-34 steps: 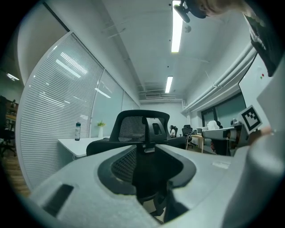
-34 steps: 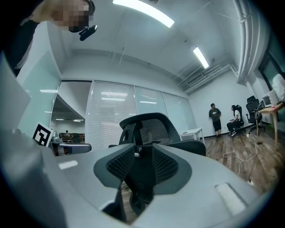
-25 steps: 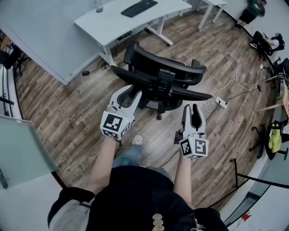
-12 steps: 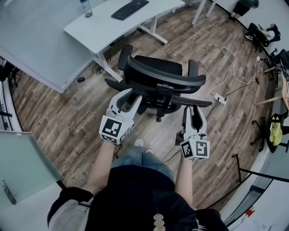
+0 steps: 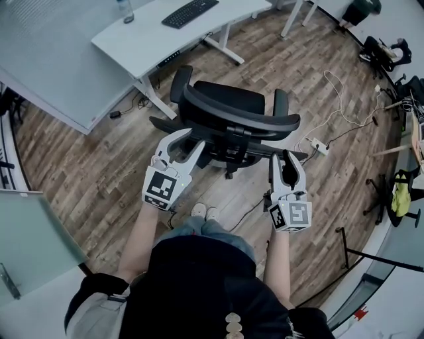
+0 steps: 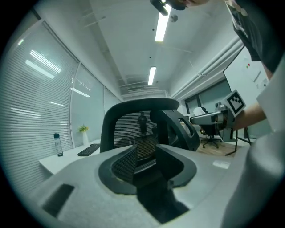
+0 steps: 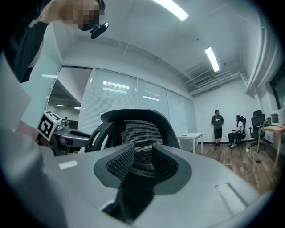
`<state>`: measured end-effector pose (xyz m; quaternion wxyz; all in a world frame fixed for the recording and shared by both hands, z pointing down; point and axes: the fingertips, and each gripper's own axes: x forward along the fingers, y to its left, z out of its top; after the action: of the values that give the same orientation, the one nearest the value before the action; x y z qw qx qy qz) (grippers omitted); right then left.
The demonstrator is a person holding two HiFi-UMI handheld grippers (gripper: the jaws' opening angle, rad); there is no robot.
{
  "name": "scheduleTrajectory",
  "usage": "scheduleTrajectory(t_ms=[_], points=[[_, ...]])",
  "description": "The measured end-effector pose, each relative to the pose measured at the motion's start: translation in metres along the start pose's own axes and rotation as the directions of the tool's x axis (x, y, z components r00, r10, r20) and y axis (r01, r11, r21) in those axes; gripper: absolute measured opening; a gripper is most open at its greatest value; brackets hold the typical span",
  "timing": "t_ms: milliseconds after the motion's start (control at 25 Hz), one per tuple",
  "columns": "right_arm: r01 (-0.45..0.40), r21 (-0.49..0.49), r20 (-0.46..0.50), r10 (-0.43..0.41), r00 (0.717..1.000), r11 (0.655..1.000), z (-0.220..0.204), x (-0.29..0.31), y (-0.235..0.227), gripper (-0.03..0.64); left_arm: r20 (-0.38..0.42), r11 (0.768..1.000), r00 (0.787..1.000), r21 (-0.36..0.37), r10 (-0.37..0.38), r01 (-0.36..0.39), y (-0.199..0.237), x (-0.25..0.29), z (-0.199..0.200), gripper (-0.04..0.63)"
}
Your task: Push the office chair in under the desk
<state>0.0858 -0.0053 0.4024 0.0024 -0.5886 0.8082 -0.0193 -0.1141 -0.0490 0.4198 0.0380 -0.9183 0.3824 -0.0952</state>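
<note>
The black mesh-backed office chair (image 5: 228,112) stands on the wood floor with its backrest toward me and its seat toward the white desk (image 5: 152,41), which lies a short way beyond it at the upper left. My left gripper (image 5: 180,142) points at the left end of the backrest, and my right gripper (image 5: 285,157) is by the right armrest's tip. Both are open with nothing between the pads. In the left gripper view the chair back (image 6: 133,116) rises just beyond the left gripper (image 6: 144,153). Past the right gripper (image 7: 143,156) the backrest (image 7: 133,121) shows too.
A keyboard (image 5: 191,12) and a bottle (image 5: 123,10) sit on the desk. A glass partition (image 5: 40,63) runs along the left. A power strip with white cable (image 5: 317,144) lies right of the chair. Other chairs (image 5: 384,53) stand far right; two people (image 7: 217,127) wait beside a small table (image 7: 191,137).
The chair has turned its back squarely to me and rolled a little toward the desk. Both grippers have followed it, keeping to the ends of the backrest.
</note>
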Motion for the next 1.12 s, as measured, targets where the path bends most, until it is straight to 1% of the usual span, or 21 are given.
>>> scheduleTrajectory(t_ms=[80, 160, 240, 320, 360, 480, 520, 600, 680, 760, 840, 880, 1000, 1120], points=[[-0.065, -0.054, -0.042, 0.063, 0.997, 0.996, 0.001, 0.001, 0.004, 0.112, -0.054, 0.997, 0.998, 0.063, -0.040, 0.044, -0.004, 0.001, -0.002, 0.144], [-0.137, -0.127, -0.092, 0.126, 0.988, 0.982, 0.003, 0.002, 0.009, 0.112, -0.124, 0.984, 0.989, 0.144, -0.083, 0.101, -0.010, 0.003, -0.007, 0.161], [-0.224, -0.211, -0.165, 0.192, 0.967, 0.951, 0.003, 0.005, 0.013, 0.114, -0.196, 0.964, 0.974, 0.219, -0.110, 0.153, -0.013, 0.004, -0.013, 0.186], [-0.322, -0.282, -0.255, 0.253, 0.933, 0.904, -0.002, 0.008, 0.017, 0.117, -0.263, 0.935, 0.958, 0.297, -0.114, 0.193, -0.013, 0.005, -0.018, 0.190], [-0.369, -0.309, -0.303, 0.278, 0.912, 0.877, -0.005, 0.009, 0.018, 0.122, -0.297, 0.916, 0.949, 0.340, -0.110, 0.212, -0.012, 0.006, -0.021, 0.190], [-0.496, -0.373, -0.438, 0.322, 0.839, 0.784, -0.017, 0.013, 0.022, 0.135, -0.394, 0.848, 0.914, 0.448, -0.098, 0.284, -0.010, 0.012, -0.030, 0.195], [-0.537, -0.392, -0.485, 0.328, 0.811, 0.747, -0.023, 0.013, 0.024, 0.139, -0.421, 0.825, 0.902, 0.473, -0.096, 0.309, -0.010, 0.014, -0.033, 0.195], [-0.618, -0.427, -0.577, 0.327, 0.748, 0.661, -0.036, 0.014, 0.028, 0.147, -0.473, 0.778, 0.877, 0.516, -0.090, 0.358, -0.010, 0.016, -0.040, 0.192], [-0.689, -0.446, -0.658, 0.313, 0.685, 0.571, -0.050, 0.015, 0.031, 0.155, -0.519, 0.723, 0.852, 0.559, -0.075, 0.405, -0.010, 0.018, -0.047, 0.189], [-0.742, -0.450, -0.718, 0.293, 0.631, 0.497, -0.062, 0.016, 0.033, 0.160, -0.559, 0.664, 0.827, 0.599, -0.054, 0.448, -0.011, 0.020, -0.054, 0.189], [-0.776, -0.455, -0.757, 0.268, 0.595, 0.437, -0.072, 0.019, 0.036, 0.169, -0.590, 0.611, 0.807, 0.625, -0.039, 0.486, -0.013, 0.021, -0.060, 0.184], [-0.789, -0.458, -0.773, 0.255, 0.581, 0.411, -0.076, 0.021, 0.036, 0.169, -0.602, 0.591, 0.798, 0.631, -0.037, 0.503, -0.014, 0.022, -0.062, 0.179], [-0.824, -0.453, -0.814, 0.218, 0.538, 0.342, -0.087, 0.025, 0.036, 0.170, -0.634, 0.544, 0.773, 0.636, -0.035, 0.547, -0.018, 0.025, -0.068, 0.175], [-0.849, -0.442, -0.845, 0.186, 0.502, 0.289, -0.096, 0.028, 0.035, 0.167, -0.654, 0.494, 0.756, 0.651, -0.020, 0.576, -0.020, 0.029, -0.072, 0.172]])
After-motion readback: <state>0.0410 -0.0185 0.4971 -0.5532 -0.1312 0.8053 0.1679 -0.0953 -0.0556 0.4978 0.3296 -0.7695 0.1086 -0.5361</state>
